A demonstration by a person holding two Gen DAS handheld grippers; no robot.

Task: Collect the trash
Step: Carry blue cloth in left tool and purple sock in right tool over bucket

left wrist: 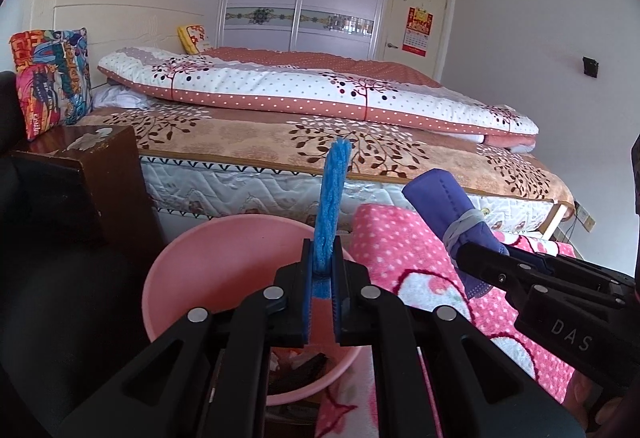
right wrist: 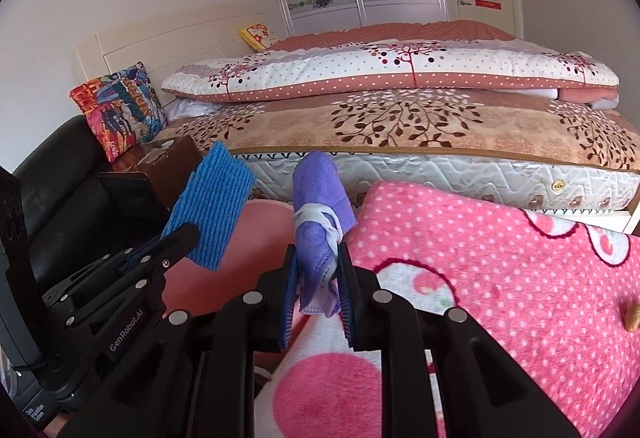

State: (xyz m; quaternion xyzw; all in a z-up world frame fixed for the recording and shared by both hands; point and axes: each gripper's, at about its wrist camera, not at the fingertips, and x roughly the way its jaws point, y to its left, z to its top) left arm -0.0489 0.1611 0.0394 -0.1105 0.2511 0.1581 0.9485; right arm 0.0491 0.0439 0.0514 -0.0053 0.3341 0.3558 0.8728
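Note:
My left gripper (left wrist: 321,258) is shut on a flat blue sponge cloth (left wrist: 332,194) that stands up edge-on from its jaws. It hangs above a pink basin (left wrist: 184,278) with dark scraps at the bottom. From the right wrist camera, the same blue sponge cloth (right wrist: 212,206) shows its ribbed face, with the left gripper (right wrist: 176,242) clamped on its lower edge. My right gripper (right wrist: 318,270) is shut on a rolled purple face mask (right wrist: 320,198) tied with its white ear loops. That purple face mask (left wrist: 448,206) sits just right of the basin, over the pink blanket.
A pink dotted blanket (right wrist: 500,270) lies in front of the bed (left wrist: 280,142) with its folded quilt. A dark wooden nightstand (left wrist: 76,174) and a black chair (right wrist: 60,198) stand left of the basin. A small tan object (right wrist: 632,314) rests on the blanket at the right.

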